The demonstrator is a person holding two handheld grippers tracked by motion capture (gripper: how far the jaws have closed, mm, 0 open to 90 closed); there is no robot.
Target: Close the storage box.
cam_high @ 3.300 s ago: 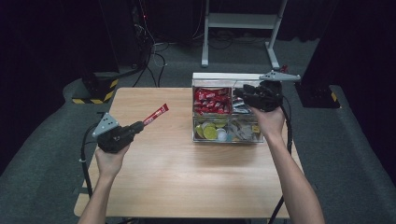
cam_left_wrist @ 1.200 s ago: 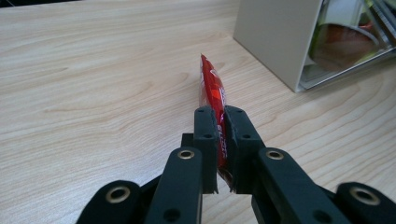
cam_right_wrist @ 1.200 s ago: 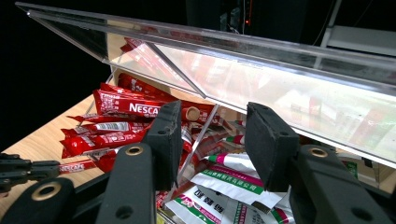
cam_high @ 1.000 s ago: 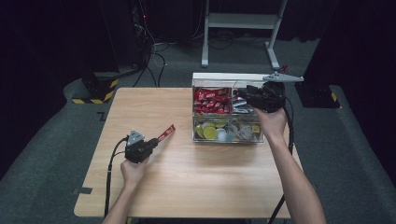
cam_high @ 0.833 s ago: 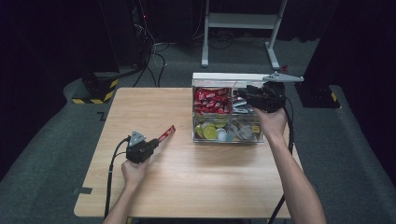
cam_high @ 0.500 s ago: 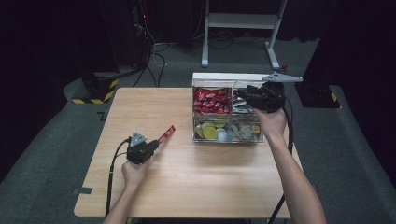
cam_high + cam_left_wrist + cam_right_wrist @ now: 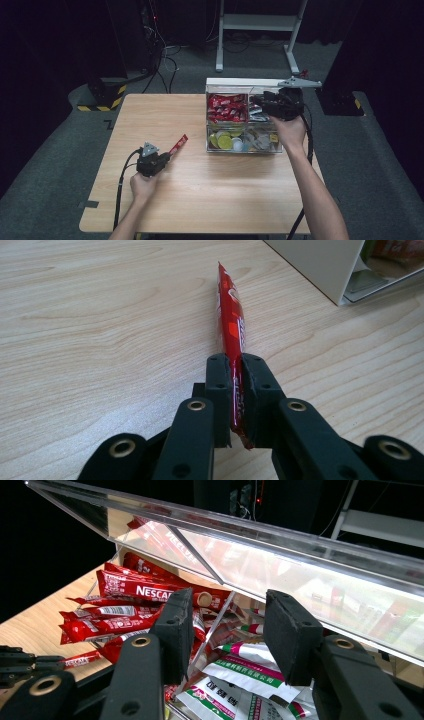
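A red stick sachet (image 7: 178, 144) is pinched at its near end by my left gripper (image 7: 168, 155), low over the wooden table (image 7: 150, 115), left of the clear box (image 7: 243, 149). In the left gripper view the pads of the gripper (image 7: 236, 365) are shut on the sachet (image 7: 231, 325), which points away toward the box. My right gripper (image 7: 257, 103) hovers at the box's back compartments under the raised lid (image 7: 240, 83). Its jaws (image 7: 227, 625) have just been opening, with nothing between them. Below them lie red Nescafé sachets (image 7: 130, 592) and white-green sachets (image 7: 240, 672).
The box's front compartments hold round yellow and green pieces (image 7: 224, 141) and small mixed packets (image 7: 257, 142). Behind the table are a white frame stand (image 7: 260, 22), cables on the floor, and a black-yellow striped base (image 7: 102, 97). Bare tabletop lies left and in front.
Since the oldest frame my left gripper has come nearer and to the right with the red sachet, then held almost still. The right hand has stayed at the box.
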